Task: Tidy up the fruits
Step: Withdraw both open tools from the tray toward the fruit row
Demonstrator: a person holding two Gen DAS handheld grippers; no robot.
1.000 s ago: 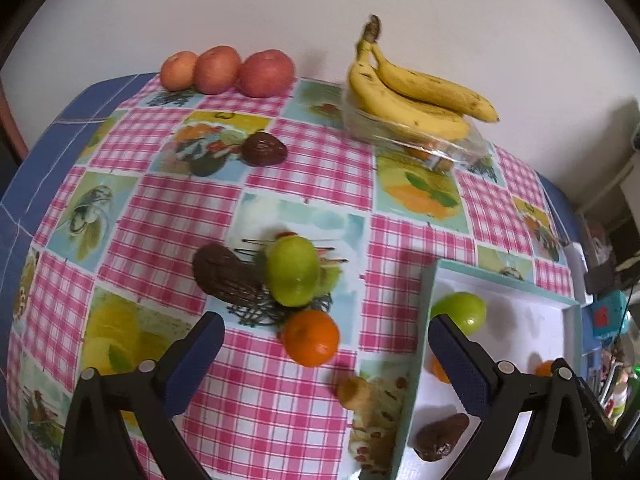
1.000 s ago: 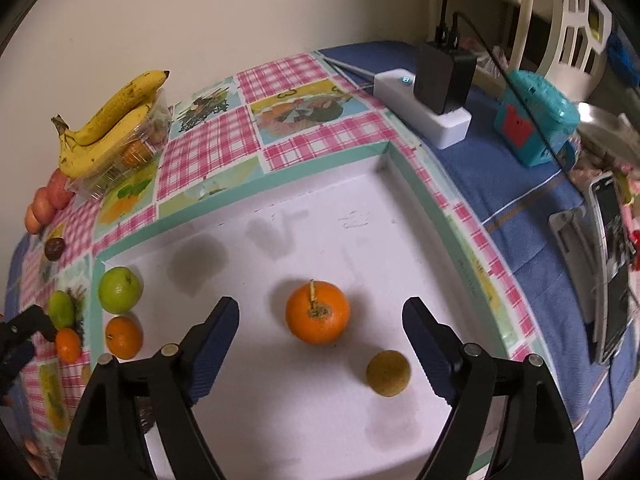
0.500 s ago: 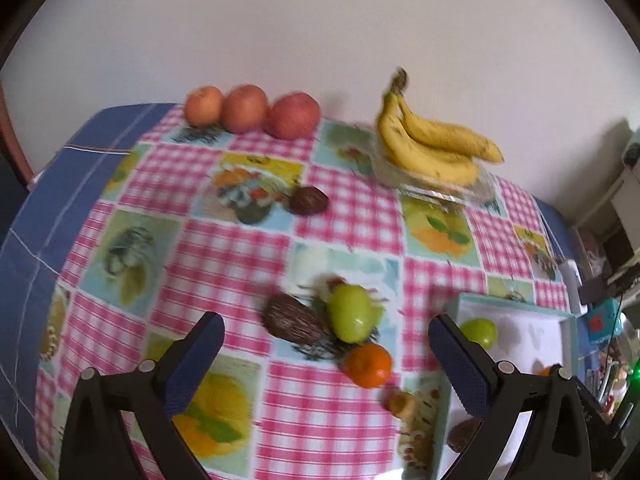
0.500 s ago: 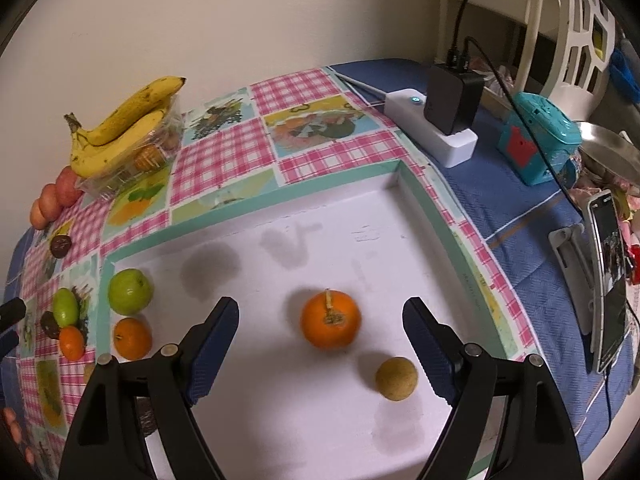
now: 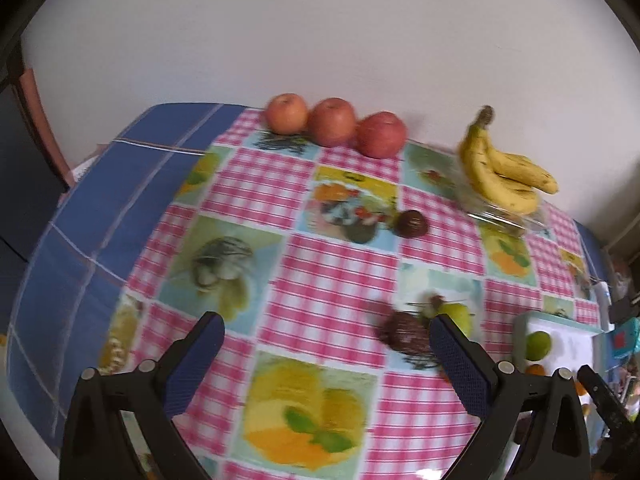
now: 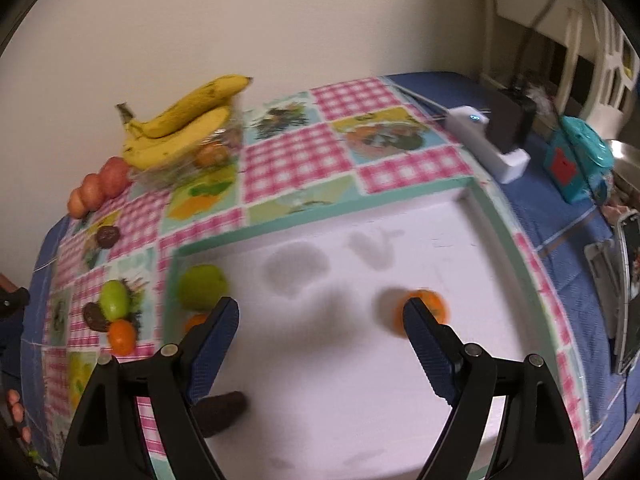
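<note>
While your left gripper (image 5: pixel 324 344) gapes empty, the brown fruit (image 5: pixel 404 334) lies just inside its right jaw; your right gripper (image 6: pixel 320 320) gapes empty too.

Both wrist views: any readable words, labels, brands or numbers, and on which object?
None can be read.
Teal toy box with red patch: no legible print.
White power strip: only a small lit indicator.
Phone screen on stand: too blurred.
Pink checked tablecloth: fruit pictures only.

No legible text (all blurred)
</note>
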